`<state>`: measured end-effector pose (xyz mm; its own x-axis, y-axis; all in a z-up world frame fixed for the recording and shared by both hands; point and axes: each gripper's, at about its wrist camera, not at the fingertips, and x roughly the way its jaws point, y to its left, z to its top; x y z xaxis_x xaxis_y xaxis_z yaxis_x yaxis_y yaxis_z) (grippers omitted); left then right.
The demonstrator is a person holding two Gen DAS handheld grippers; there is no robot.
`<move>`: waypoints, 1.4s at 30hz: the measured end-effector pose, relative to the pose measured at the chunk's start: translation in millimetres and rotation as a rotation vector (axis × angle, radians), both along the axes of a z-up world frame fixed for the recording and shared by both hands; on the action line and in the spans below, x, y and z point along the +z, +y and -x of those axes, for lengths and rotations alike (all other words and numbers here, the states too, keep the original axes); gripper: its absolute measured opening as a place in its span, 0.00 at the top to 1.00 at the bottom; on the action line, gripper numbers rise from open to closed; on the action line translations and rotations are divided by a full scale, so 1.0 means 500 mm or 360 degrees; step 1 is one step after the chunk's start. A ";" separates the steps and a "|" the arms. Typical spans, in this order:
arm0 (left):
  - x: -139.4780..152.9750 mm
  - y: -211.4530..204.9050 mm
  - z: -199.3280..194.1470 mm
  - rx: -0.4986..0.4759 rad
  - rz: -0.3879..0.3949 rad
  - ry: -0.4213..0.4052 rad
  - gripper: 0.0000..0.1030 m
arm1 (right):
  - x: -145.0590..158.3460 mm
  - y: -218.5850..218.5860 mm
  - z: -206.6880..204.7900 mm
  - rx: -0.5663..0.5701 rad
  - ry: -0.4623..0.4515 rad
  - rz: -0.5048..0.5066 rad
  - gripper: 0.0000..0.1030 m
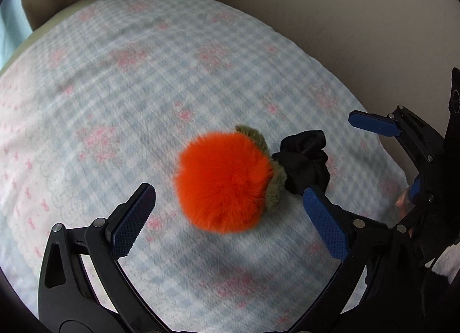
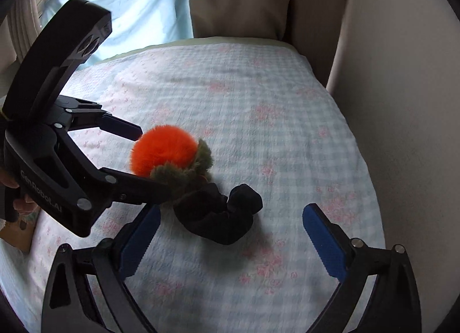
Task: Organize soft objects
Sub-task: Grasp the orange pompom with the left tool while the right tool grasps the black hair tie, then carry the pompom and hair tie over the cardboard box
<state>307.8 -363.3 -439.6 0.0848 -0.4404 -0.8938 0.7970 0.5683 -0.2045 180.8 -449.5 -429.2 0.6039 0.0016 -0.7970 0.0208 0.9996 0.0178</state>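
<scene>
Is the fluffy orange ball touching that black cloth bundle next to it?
Touching. In the left wrist view the orange plush ball has its green leafy fringe pressed against the black fabric bundle, with no blanket showing between them.

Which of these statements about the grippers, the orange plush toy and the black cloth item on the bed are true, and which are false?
1. The left gripper is open around the orange plush toy. True.
2. The right gripper is shut on the black cloth item. False: it is open, not gripping it.
3. The toy has green fuzzy trim. True.
4. The blanket is plain red. False: pale blue checks with pink flowers.
</scene>
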 end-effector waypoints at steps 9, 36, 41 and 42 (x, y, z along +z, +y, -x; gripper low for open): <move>-0.066 -0.014 -0.038 0.0007 0.0006 0.0087 0.11 | -0.057 -0.007 -0.041 0.0129 0.0067 -0.0031 0.29; -0.031 -0.029 -0.049 0.0011 0.0036 0.0015 0.65 | -0.025 -0.008 -0.052 0.0101 0.0069 -0.0057 0.79; 0.025 -0.004 -0.033 0.0038 0.0067 -0.0020 0.65 | 0.034 0.003 -0.038 0.0081 0.0020 -0.0060 0.79; 0.042 0.001 -0.030 0.0042 0.0073 -0.0032 0.65 | 0.049 0.007 -0.035 0.0081 0.0009 -0.0055 0.79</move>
<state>322.8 -362.7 -418.8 0.1146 -0.4783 -0.8707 0.7859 0.5797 -0.2150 198.3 -446.1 -404.6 0.5980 0.0599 -0.7992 -0.0297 0.9982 0.0525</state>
